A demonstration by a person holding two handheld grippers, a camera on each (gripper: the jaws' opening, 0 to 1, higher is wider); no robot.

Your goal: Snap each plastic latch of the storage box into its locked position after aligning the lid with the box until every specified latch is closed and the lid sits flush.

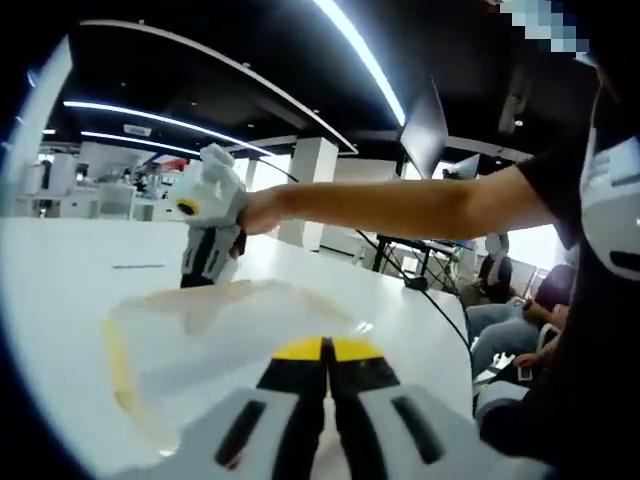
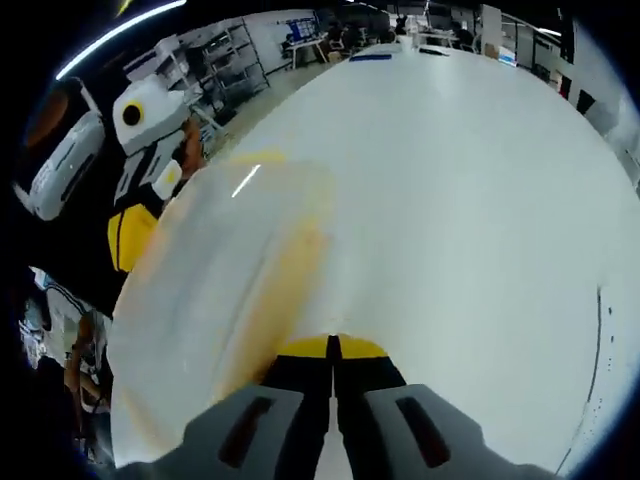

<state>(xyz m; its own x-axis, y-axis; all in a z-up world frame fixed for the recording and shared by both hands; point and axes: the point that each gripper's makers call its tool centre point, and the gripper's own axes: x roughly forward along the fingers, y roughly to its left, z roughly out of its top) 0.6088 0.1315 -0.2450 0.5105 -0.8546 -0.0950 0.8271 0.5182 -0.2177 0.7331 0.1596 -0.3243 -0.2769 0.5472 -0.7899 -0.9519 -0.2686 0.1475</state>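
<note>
A clear plastic storage box (image 1: 215, 340) with its lid on lies on the white table (image 1: 60, 270). A yellow latch (image 1: 118, 360) runs along its left side. My left gripper (image 1: 325, 350) is shut, its yellow tips together at the box's near edge. The right gripper (image 1: 200, 280), held in a hand, points down at the box's far edge. In the right gripper view the box (image 2: 220, 260) is blurred, with an orange-yellow latch streak (image 2: 280, 290). My right gripper (image 2: 332, 347) is shut, tips at the lid's edge. The left gripper (image 2: 130, 238) stands at the box's opposite side.
The table (image 2: 450, 200) stretches wide and bare beyond the box. A black cable (image 1: 420, 290) trails over its right edge. Seated people (image 1: 510, 320) are to the right. Shelving (image 2: 220, 50) and a small blue item (image 2: 370, 57) lie far off.
</note>
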